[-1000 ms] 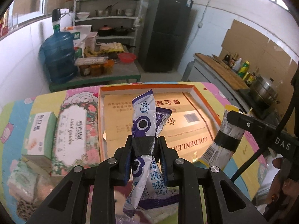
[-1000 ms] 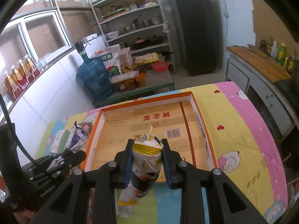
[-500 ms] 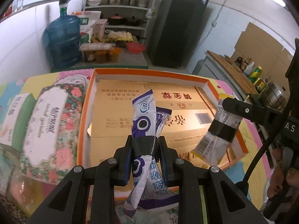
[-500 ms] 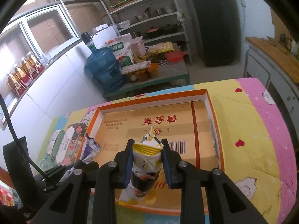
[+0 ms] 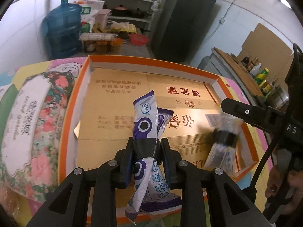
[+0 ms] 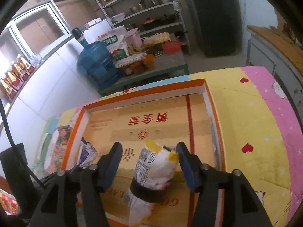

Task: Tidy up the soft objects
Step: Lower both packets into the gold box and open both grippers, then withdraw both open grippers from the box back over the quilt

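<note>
My left gripper [image 5: 147, 147] is shut on a purple-and-white soft pack [image 5: 145, 124] bound with black tape, held over the front of the orange-rimmed cardboard tray [image 5: 121, 60]. My right gripper [image 6: 148, 154] is open; a yellow-and-white soft pack [image 6: 155, 168] with a black band sits between its spread fingers, blurred, over the tray's [image 6: 144, 84] front right part. That pack also shows blurred in the left wrist view [image 5: 221, 147], below the right gripper [image 5: 238, 111]. The purple pack shows in the right wrist view [image 6: 86, 151].
Floral tissue packs [image 5: 36, 113] lie left of the tray on the patterned cloth [image 6: 246, 113]. Behind the table stand a blue water jug [image 5: 60, 28], a low cluttered table [image 6: 161, 60], shelves and a black fridge [image 5: 185, 19].
My right gripper has opened and let go of the yellow pack, which now drops toward the tray. Both grippers moved forward over the tray. The left still grips the purple pack.
</note>
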Tool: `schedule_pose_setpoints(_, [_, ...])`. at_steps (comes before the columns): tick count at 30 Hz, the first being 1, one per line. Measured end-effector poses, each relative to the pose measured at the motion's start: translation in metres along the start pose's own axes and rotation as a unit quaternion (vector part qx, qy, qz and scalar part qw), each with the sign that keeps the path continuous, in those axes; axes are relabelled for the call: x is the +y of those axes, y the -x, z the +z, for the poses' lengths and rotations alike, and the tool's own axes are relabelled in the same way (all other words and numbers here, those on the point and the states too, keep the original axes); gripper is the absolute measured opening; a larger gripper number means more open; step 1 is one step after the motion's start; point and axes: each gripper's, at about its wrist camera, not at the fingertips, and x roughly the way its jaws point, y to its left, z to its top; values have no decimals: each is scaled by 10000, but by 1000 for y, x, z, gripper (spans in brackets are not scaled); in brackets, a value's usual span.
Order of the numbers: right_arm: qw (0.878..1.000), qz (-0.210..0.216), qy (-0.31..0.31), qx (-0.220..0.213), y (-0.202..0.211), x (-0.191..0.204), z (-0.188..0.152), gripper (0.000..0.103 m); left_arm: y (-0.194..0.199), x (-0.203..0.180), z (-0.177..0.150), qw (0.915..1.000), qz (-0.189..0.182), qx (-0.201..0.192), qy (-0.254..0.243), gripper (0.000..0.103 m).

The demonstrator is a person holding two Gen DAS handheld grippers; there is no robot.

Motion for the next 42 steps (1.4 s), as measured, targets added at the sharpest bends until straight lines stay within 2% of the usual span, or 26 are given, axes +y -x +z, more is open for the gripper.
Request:
schedule_pose_setpoints(2, [10000, -14, 4, -50, 1, -2, 0, 60, -1, -1, 2, 10000, 17, -20, -42, 42])
schedule_pose_setpoints(4, [10000, -32, -9, -86, 3, -4, 1, 60, -2, -2, 3, 10000, 30, -45, -70, 60])
schedule_pose_setpoints(7, [9998, -108, -8, -141, 6, -4, 3, 60, 2, -4, 6, 9998, 70, -177, -96, 68])
schedule_pose_setpoints(19, [9986, -80, -288, -427, 40, 0, -3, 60, 45, -10, 16, 9980, 248, -470, -338, 68])
schedule_pose_setpoints(27, [9973, -150, -244, -683, 67, 22, -9, 60, 84, -5, 15, 9953, 387, -725, -508, 68])
schedule_pose_setpoints(33, [9961, -188, -212, -831, 84, 50, -17, 60, 113, 12, 14, 9939, 414, -891, -496, 68])
schedule_pose_setpoints(42, [9958, -314, -18, -857, 89, 100, -34, 60, 152, 59, 5, 9930, 452, -1024, -374, 68])
